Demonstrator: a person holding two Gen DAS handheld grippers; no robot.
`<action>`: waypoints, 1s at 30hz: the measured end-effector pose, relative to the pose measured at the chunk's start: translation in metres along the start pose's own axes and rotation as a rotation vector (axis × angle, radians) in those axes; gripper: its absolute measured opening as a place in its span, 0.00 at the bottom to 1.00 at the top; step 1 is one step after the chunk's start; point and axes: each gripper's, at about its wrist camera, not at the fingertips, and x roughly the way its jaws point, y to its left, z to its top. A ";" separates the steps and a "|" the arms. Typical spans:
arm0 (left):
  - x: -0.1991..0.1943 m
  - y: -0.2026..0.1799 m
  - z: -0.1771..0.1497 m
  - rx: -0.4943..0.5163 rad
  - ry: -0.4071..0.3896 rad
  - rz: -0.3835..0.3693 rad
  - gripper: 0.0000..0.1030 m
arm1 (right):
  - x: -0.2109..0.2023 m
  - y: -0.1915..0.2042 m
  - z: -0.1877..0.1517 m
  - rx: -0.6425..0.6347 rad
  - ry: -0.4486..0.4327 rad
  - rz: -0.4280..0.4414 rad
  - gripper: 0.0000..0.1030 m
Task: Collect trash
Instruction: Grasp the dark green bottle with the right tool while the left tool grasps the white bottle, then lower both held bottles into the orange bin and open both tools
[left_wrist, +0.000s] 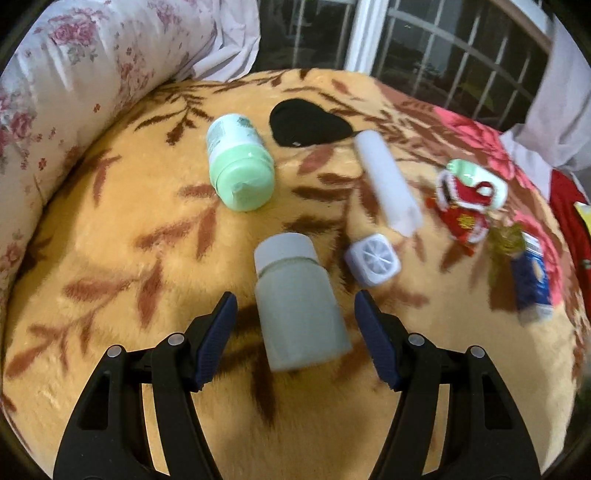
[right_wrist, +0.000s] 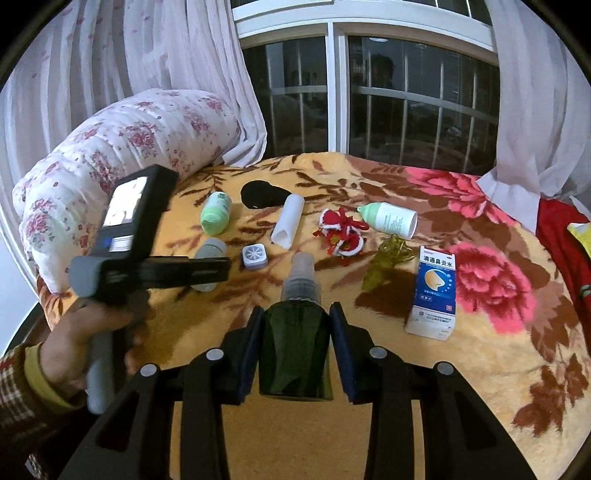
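Note:
My left gripper (left_wrist: 295, 306) is open, its blue pads either side of a grey capped bottle (left_wrist: 301, 306) lying on the blanket, not touching it. Beyond lie a green bottle (left_wrist: 238, 162), a white tube (left_wrist: 388, 184), a small lilac square box (left_wrist: 373, 260) and a black cloth piece (left_wrist: 308, 123). My right gripper (right_wrist: 297, 317) is shut on a dark green spray bottle (right_wrist: 295, 343) with a clear cap, held above the bed. The left gripper (right_wrist: 199, 271) shows in the right wrist view over the grey bottle (right_wrist: 210, 251).
A flowered yellow blanket (right_wrist: 480, 362) covers the bed. On it lie a red-and-white ornament (right_wrist: 341, 232), a white-and-green bottle (right_wrist: 391, 219), a yellowish wrapper (right_wrist: 388, 262) and a blue-and-white box (right_wrist: 434, 291). A floral quilt roll (right_wrist: 122, 155) lies left; window and curtains behind.

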 end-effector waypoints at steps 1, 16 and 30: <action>0.005 0.001 0.001 -0.005 0.015 -0.008 0.48 | 0.000 0.001 -0.001 -0.001 0.001 0.001 0.35; -0.044 0.014 -0.028 0.060 -0.076 -0.034 0.40 | -0.002 0.019 -0.008 -0.011 0.004 0.022 0.35; -0.108 0.020 -0.064 0.113 -0.129 -0.091 0.40 | -0.022 0.031 -0.021 -0.020 -0.005 0.022 0.35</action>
